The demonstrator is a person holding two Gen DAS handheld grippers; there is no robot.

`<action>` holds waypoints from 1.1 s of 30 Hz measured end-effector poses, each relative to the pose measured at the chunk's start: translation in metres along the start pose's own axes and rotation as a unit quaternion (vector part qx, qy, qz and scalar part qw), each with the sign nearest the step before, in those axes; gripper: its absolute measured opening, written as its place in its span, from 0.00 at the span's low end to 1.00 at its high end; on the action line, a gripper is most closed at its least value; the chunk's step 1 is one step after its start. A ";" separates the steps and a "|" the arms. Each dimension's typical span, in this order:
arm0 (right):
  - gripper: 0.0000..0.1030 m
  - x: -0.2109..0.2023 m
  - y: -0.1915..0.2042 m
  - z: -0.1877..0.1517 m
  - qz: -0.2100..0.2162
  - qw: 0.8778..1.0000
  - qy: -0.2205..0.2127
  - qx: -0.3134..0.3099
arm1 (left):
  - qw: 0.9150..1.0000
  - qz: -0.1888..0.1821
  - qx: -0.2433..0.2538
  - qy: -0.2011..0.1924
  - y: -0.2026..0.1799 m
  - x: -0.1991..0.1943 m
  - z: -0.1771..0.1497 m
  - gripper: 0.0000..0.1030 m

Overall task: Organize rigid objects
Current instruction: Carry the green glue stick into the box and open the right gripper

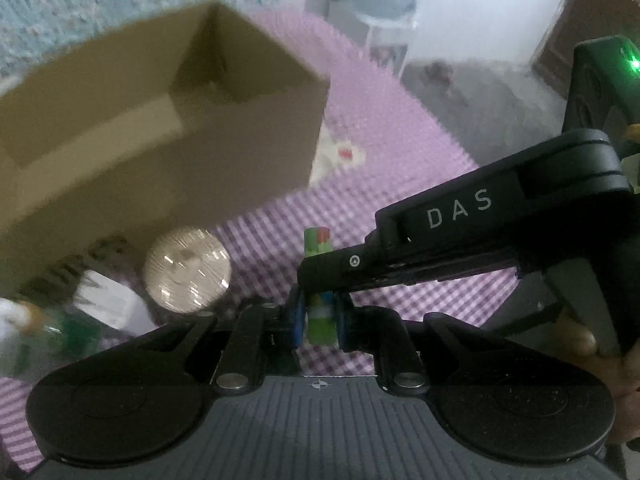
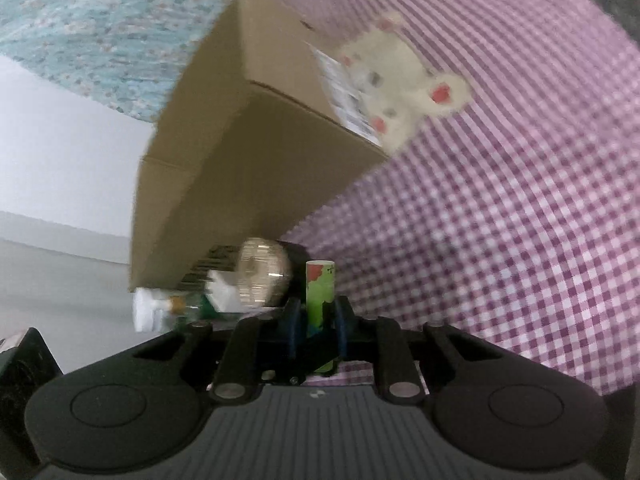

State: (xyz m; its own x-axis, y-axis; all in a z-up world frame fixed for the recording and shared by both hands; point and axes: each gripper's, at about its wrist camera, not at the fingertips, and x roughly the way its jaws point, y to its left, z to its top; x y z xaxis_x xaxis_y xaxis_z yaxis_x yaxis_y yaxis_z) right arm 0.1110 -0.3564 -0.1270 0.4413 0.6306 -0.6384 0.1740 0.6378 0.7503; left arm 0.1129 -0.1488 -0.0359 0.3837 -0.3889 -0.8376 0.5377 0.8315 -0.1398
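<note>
A slim green tube with red and white print stands upright over the purple checked cloth. My left gripper is shut on its lower part, blue pads pressing both sides. My right gripper reaches in from the right and crosses the tube higher up. In the right wrist view the same tube sits between the blue pads of my right gripper, which is shut on it. An open cardboard box stands just behind and to the left, also seen as the box in the right wrist view.
A round silvery disc leans at the box's foot, beside a white carton and a green bottle. A white plush toy lies behind the box. The checked cloth spreads to the right.
</note>
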 end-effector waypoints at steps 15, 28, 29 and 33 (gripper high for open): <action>0.19 0.066 0.208 0.102 0.066 0.984 0.039 -0.163 | 0.987 0.094 -0.119 -0.057 0.144 -0.082 0.083 0.14; 0.17 0.236 0.221 0.158 0.016 0.986 0.126 -0.112 | 0.972 0.124 -0.198 -0.007 0.219 -0.046 0.076 0.24; 0.17 0.242 0.222 0.159 0.015 0.985 0.126 -0.114 | 0.972 0.122 -0.201 -0.012 0.218 -0.051 0.073 0.26; 0.17 0.249 0.223 0.157 0.022 0.985 0.133 -0.109 | 0.969 0.112 -0.216 -0.045 0.222 -0.072 0.062 0.39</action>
State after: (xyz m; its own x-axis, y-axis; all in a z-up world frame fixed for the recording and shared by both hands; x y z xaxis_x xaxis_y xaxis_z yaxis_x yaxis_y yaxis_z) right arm 0.3979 -0.1269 -0.0915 0.1923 0.7347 -0.6506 -0.0469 0.6691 0.7417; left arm 0.2516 0.0391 0.0262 0.5287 -0.1959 -0.8259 0.0756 0.9800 -0.1841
